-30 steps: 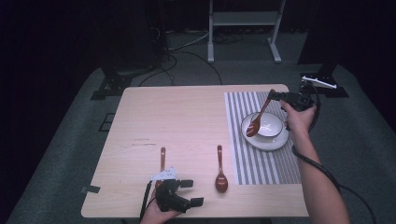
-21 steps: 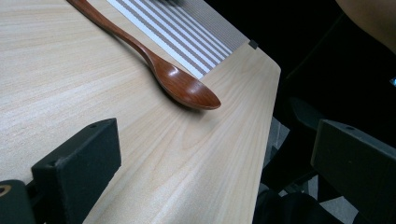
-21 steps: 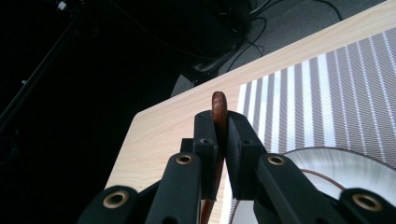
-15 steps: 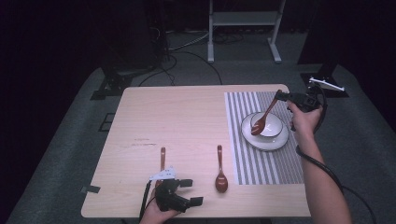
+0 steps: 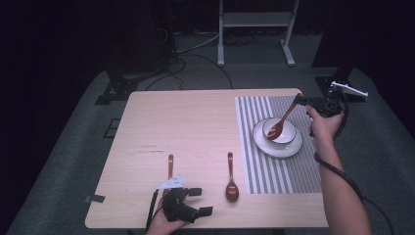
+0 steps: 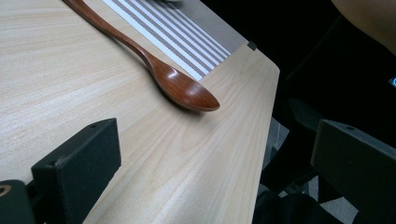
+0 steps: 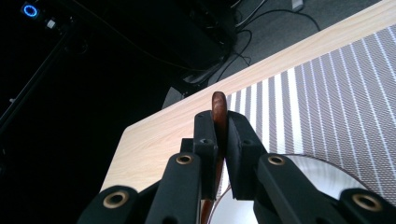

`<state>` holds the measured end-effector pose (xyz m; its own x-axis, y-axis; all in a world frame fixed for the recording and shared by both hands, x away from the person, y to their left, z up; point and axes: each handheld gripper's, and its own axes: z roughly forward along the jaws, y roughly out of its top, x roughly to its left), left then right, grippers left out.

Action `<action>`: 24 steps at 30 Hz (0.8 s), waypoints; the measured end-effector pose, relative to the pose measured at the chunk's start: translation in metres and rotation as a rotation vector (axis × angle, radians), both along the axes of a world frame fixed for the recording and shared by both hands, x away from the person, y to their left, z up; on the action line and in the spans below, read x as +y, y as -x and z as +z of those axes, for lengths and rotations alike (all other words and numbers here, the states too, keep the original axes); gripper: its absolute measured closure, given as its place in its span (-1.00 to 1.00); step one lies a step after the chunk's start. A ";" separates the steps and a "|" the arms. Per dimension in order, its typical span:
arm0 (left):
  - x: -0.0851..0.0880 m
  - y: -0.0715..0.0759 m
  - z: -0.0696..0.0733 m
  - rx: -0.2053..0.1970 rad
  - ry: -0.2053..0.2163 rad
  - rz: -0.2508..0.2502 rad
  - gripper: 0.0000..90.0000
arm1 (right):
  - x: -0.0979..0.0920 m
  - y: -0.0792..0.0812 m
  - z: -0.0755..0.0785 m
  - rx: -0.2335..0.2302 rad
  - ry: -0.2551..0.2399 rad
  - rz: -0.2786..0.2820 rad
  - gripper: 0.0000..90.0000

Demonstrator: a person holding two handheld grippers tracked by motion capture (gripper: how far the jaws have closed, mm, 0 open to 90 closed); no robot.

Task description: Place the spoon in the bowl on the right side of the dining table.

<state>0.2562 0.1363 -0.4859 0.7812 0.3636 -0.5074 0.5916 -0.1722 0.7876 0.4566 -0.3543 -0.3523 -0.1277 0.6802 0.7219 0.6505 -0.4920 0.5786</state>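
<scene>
Spoon (image 5: 280, 123) pinched by handle in right claw (image 5: 296, 100), scoop in bowl (image 5: 280, 135).

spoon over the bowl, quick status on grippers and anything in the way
Right gripper shut on spoon, scoop end in bowl on plate. Left gripper open, empty, at near table edge. Nothing in the way.

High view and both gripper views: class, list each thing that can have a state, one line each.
Right gripper: shut on held spoon's handle.
Held spoon: tilted, its head in the bowl.
Bowl: upright on the plate.
Plate: flat on the striped mat.
Left gripper: open, holding nothing.
Two spoons: lying flat on the table.
</scene>
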 end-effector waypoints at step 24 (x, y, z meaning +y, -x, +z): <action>0.001 0.000 0.001 -0.004 0.002 0.007 -0.99 | -0.025 0.003 -0.030 0.033 -0.044 -0.099 0.84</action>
<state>0.2563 0.1375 -0.4853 0.7805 0.3683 -0.5051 0.5898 -0.1663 0.7902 0.4533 -0.3796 -0.3827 -0.0373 0.6555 0.7543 0.6155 -0.5796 0.5341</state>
